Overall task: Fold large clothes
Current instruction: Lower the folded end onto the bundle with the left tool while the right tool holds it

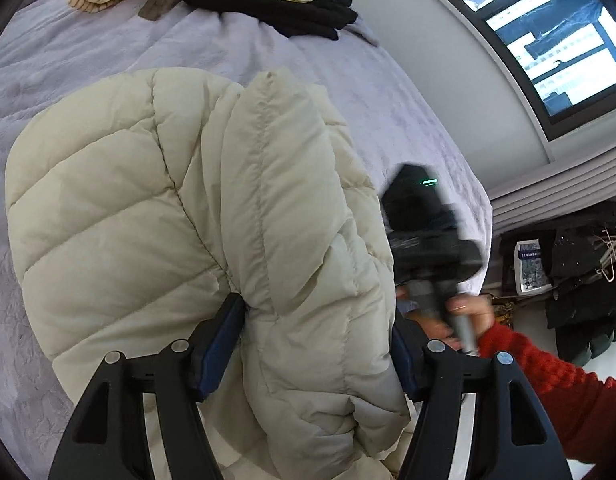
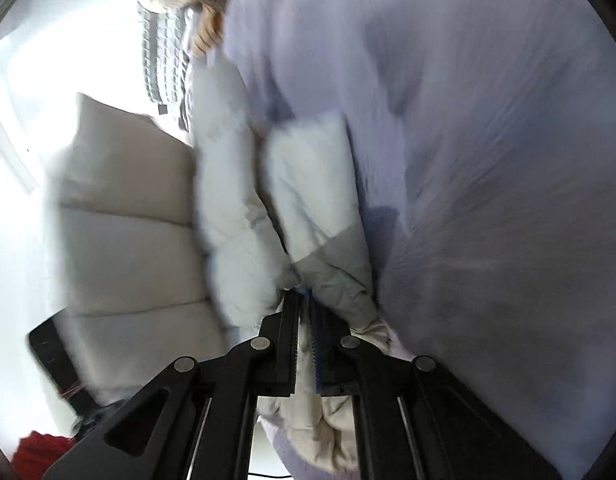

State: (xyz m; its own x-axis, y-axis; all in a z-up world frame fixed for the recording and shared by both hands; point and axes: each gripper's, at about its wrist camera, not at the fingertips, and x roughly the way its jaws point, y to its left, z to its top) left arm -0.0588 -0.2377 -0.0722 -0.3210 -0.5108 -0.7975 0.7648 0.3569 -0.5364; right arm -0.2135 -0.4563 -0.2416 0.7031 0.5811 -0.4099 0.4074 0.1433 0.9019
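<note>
My right claw (image 2: 305, 320) pinches the jacket (image 1: 187, 220) hem to fold it over, while my left claw (image 1: 316, 344) straddles the bulk, wide.

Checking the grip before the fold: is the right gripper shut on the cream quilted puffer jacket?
Yes, the right gripper pinches the cream quilted puffer jacket's fabric between nearly closed jaws.
</note>
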